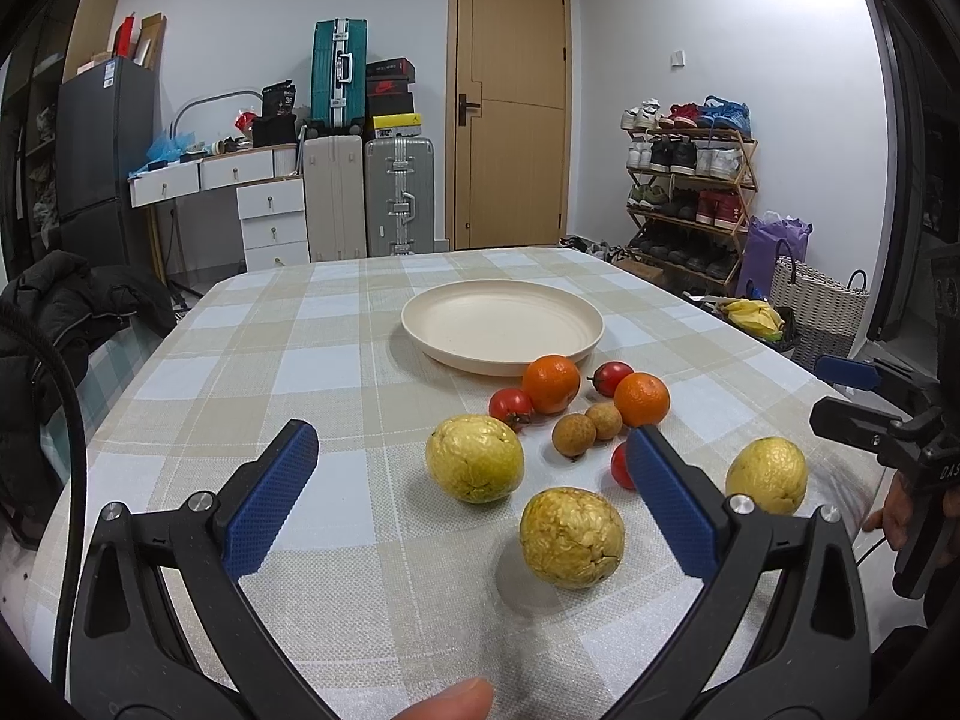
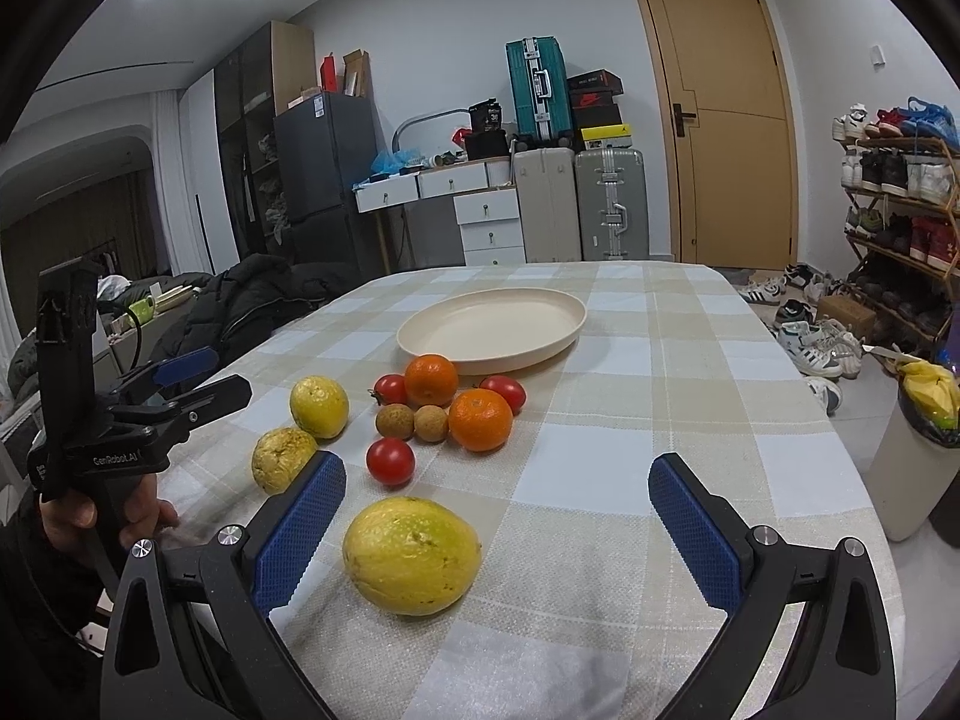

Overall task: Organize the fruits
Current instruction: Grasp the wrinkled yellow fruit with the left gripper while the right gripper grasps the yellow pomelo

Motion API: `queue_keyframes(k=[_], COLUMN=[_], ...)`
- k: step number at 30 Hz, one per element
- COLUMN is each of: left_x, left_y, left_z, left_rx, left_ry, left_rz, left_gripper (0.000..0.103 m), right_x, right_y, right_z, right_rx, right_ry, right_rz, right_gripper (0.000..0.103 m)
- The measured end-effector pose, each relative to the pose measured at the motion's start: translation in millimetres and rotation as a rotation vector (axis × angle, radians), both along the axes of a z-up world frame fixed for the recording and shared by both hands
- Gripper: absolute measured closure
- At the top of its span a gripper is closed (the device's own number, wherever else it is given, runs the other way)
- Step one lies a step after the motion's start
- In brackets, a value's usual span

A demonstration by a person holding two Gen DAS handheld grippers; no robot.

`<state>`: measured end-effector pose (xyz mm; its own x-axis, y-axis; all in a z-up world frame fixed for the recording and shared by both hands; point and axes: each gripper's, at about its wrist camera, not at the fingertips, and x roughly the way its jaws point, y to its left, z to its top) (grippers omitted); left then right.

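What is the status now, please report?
Left gripper open, right gripper open, both empty. Plate empty; all fruit on the tablecloth, nearest yellow fruit before the right gripper. Nothing in the way.

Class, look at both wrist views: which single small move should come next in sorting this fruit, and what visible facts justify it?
Probably ease the right hand-held gripper forward around the nearest yellow fruit. Its jaws are open and empty, the fruit lies just ahead between them, and the plate holds nothing yet. The left hand-held gripper is also open.
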<state>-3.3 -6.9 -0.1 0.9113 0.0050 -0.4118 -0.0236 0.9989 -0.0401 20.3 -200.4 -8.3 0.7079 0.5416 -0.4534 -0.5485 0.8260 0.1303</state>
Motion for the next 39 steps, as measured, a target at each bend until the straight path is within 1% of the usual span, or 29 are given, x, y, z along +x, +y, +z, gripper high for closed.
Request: queue_keyframes(k=[5,8,10,13,15,17,19,20,21,22,23,24,25,28,29,31,32,33,34,35,36,39], left_x=[1.4,4.3,7.0,12.0,16.5,18.7,20.5,21.7,22.4,22.4,22.8,25.5,28.0,31.0,32.5,33.7,33.7,35.3,36.6,37.7,38.2,40.4], left_y=[-1.1,0.2,0.7,2.9,3.5,3.6,3.4,0.2,-1.8,-5.7,-5.5,-10.6,-13.6,-19.4,-19.1,-21.0,-22.7,-21.9,-20.7,-19.6,-18.1,-14.9], left_z=[1.3,1.2,2.5,-2.1,-7.6,-11.9,-15.6,-17.2,-18.7,-19.3,-20.4,-22.5,-24.3,-29.2,-31.2,-33.2,-33.8,-35.3,-36.6,-37.6,-38.6,-39.5], left_rx=[0.018,0.021,0.011,-0.028,-0.032,-0.022,-0.011,-0.003,0.006,0.012,0.015,0.02,0.024,0.033,0.035,0.032,0.024,0.009,-0.004,-0.013,-0.032,-0.055], left_ry=[0.045,0.063,0.079,0.135,0.179,0.199,0.214,0.217,0.22,0.221,0.226,0.23,0.234,0.247,0.253,0.266,0.272,0.28,0.286,0.293,0.3,0.304], left_rz=[-0.014,-0.021,-0.036,-0.082,-0.087,-0.092,-0.107,-0.114,-0.122,-0.127,-0.135,-0.144,-0.15,-0.166,-0.164,-0.173,-0.177,-0.188,-0.193,-0.192,-0.199,-0.203], left_gripper=[0.001,0.001,0.001,0.001,0.001,0.001,0.001,0.001,0.003,0.004,0.008,0.011,0.012,0.017,0.02,0.028,0.036,0.042,0.044,0.052,0.059,0.059], right_x=[0.2,-1.3,0.2,4.9,5.8,5.4,5.8,6.6,7.1,6.9,6.7,6.7,6.5,5.5,5.4,5.7,5.8,5.6,4.9,4.5,4.0,1.9], right_y=[5.0,10.1,13.4,19.3,20.2,19.5,18.7,19.6,20.8,22.0,23.1,23.9,24.6,25.7,25.8,26.6,27.3,28.2,28.6,28.9,29.2,31.5], right_z=[-2.9,-6.8,-11.0,-20.1,-22.8,-22.3,-23.2,-25.0,-26.5,-27.7,-28.7,-29.6,-30.2,-30.3,-30.4,-31.5,-32.1,-32.6,-32.8,-33.0,-32.7,-32.5], right_rx=[-0.021,-0.054,-0.065,-0.083,-0.085,-0.078,-0.073,-0.075,-0.082,-0.089,-0.091,-0.089,-0.087,-0.088,-0.084,-0.082,-0.083,-0.086,-0.089,-0.089,-0.088,-0.104], right_ry=[0.033,0.048,0.08,0.143,0.154,0.158,0.176,0.189,0.197,0.2,0.207,0.215,0.218,0.219,0.223,0.234,0.238,0.242,0.243,0.243,0.24,0.224], right_rz=[0.013,0.028,0.049,0.079,0.082,0.091,0.106,0.114,0.119,0.122,0.131,0.14,0.146,0.154,0.16,0.169,0.174,0.177,0.177,0.181,0.181,0.176], right_gripper=[0.0,0.0,0.0,0.0,0.001,0.001,0.004,0.007,0.012,0.014,0.018,0.019,0.02,0.026,0.026,0.031,0.035,0.037,0.039,0.043,0.043,0.043])
